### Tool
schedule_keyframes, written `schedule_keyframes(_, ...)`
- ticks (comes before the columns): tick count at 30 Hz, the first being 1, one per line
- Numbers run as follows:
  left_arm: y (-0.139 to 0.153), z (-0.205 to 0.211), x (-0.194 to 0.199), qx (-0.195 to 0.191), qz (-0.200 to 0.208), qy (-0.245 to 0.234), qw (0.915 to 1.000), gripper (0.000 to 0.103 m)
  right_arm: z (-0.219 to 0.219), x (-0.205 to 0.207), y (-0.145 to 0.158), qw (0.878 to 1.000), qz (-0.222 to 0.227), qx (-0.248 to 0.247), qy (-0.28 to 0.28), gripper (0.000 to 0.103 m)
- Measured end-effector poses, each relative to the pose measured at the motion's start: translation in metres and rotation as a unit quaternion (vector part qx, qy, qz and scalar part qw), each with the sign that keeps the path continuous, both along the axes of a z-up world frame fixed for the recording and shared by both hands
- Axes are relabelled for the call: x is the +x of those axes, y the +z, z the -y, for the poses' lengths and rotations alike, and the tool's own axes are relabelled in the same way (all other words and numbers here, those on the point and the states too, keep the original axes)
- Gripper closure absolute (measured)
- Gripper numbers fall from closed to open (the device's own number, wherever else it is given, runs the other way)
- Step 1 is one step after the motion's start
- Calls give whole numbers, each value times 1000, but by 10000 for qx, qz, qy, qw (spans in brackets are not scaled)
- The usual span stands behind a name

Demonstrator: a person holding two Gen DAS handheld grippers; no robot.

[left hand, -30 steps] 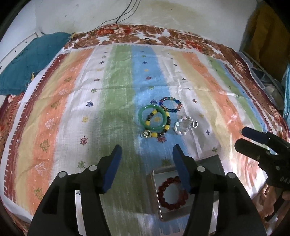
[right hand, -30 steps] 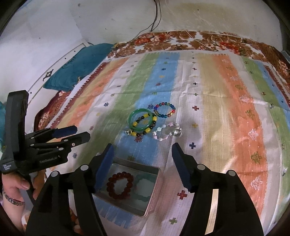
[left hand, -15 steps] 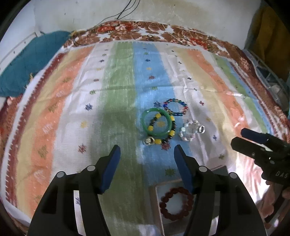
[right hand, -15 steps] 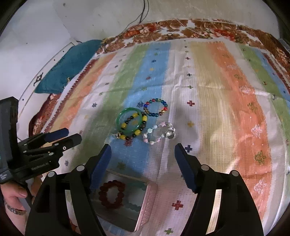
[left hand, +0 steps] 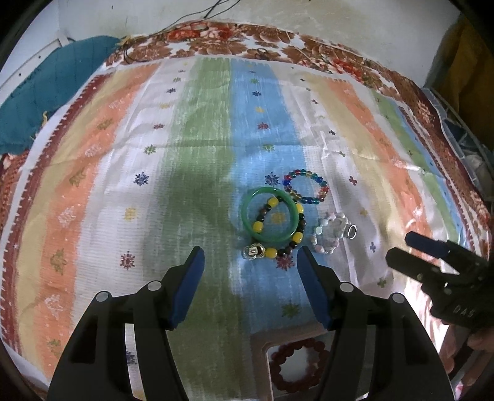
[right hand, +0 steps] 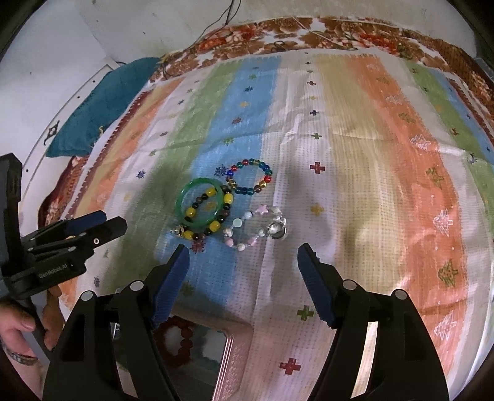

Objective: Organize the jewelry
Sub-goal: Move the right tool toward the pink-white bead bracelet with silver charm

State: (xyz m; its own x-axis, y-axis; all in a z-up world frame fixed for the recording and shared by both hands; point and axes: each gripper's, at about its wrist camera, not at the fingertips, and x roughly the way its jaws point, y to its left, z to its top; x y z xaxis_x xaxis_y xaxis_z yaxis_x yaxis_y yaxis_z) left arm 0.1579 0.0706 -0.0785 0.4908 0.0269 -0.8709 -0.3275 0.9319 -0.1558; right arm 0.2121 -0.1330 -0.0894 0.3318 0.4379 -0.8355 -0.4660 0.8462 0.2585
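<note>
Several bracelets lie together on the striped cloth: a green bangle (left hand: 270,217) (right hand: 200,208), a yellow-and-dark beaded bracelet (left hand: 279,245) (right hand: 205,229) lying partly inside the bangle, a multicolour glass-bead bracelet (left hand: 306,186) (right hand: 250,176), and a pale pink-white bead bracelet (left hand: 332,233) (right hand: 256,229). A metal tin (left hand: 262,345) (right hand: 234,342) at the near edge holds a dark red bead bracelet (left hand: 298,365) (right hand: 177,341). My left gripper (left hand: 250,271) is open and empty, just short of the bangle. My right gripper (right hand: 242,268) is open and empty, just short of the pale bracelet.
The striped cloth (left hand: 200,154) lies on a floral bedspread (left hand: 247,34). A teal cushion (left hand: 46,101) lies at the far left by the wall. A black cable (right hand: 228,18) runs down the wall. Clutter (left hand: 472,148) stands at the right edge.
Both grippers have moved forward towards the bracelets, so the tin has slid to the bottom of each view. Both stay open and empty.
</note>
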Motion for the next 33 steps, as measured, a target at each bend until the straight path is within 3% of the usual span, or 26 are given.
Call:
schedule_keyframes(20,-20,-9,29,-270,-141,30,9995,41,-6,29,-28,9993,-360,-71,-78,30)
schedule_keyframes(33,-37,-13,46,-132,-324,-11,9994,42,-8,43,-41,9986,-511,-101,-21,30)
